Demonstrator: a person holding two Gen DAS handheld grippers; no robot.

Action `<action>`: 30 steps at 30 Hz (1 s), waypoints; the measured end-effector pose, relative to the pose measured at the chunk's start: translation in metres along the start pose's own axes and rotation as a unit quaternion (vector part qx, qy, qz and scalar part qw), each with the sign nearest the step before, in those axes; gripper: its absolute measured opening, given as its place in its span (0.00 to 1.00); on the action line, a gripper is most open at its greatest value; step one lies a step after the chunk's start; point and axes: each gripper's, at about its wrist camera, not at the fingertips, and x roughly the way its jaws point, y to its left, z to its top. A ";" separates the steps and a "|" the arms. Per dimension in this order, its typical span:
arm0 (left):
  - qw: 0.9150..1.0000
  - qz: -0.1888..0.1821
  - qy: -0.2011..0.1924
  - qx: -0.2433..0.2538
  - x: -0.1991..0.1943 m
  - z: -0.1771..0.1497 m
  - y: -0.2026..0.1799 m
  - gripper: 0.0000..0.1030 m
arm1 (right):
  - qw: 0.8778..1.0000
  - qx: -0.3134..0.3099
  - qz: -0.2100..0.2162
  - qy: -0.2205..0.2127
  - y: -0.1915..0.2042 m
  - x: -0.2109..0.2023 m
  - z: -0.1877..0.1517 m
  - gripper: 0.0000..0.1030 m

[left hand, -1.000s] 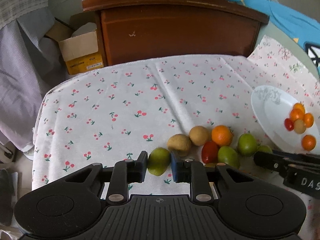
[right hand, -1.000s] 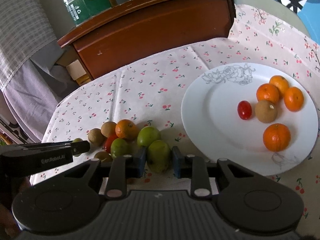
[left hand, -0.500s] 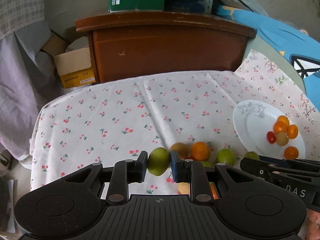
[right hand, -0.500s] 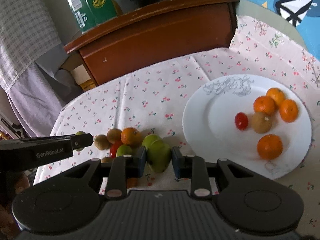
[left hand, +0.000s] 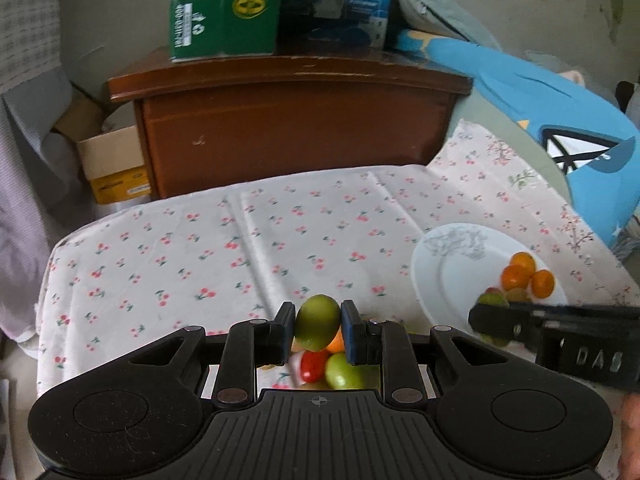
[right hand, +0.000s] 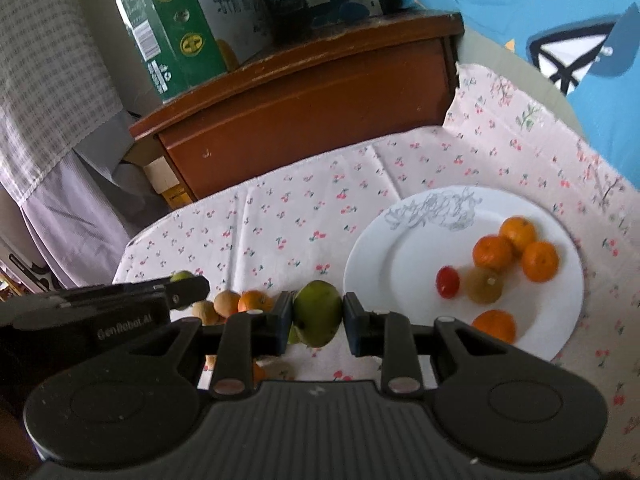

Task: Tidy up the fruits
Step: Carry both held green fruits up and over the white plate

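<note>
My left gripper (left hand: 317, 330) is shut on a green fruit (left hand: 318, 327) and holds it above the loose pile: an orange (left hand: 336, 342), a red tomato (left hand: 314, 365) and a green fruit (left hand: 343, 372). My right gripper (right hand: 316, 320) is shut on another green fruit (right hand: 318, 314), lifted just left of the white plate (right hand: 400, 264). The plate holds several oranges (right hand: 493, 253), a red tomato (right hand: 447, 282) and a brown fruit (right hand: 484, 285). The right gripper also shows in the left wrist view (left hand: 486, 322), over the plate's near edge.
A cherry-print cloth (left hand: 240, 248) covers the table. A brown wooden cabinet (left hand: 296, 128) stands behind it with a green box (left hand: 224, 8) on top. A cardboard box (left hand: 112, 164) sits at the left. Blue fabric (left hand: 560, 120) lies at the right.
Both grippers have risen from the table, each carrying its green fruit. The right gripper has moved toward the plate. The pile now lies below the left gripper.
</note>
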 end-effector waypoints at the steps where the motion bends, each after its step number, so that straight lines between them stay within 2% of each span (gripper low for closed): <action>1: 1.000 -0.002 -0.002 0.000 0.000 0.001 -0.002 0.21 | 1.000 0.001 0.001 -0.002 -0.002 -0.003 0.004 0.26; 13: 0.999 -0.034 -0.008 0.007 0.005 0.011 -0.038 0.21 | 1.000 0.025 -0.009 -0.011 -0.037 -0.018 0.031 0.26; 30: 0.996 -0.087 0.004 0.019 0.028 0.009 -0.074 0.21 | 0.998 0.064 -0.022 -0.001 -0.068 -0.003 0.042 0.26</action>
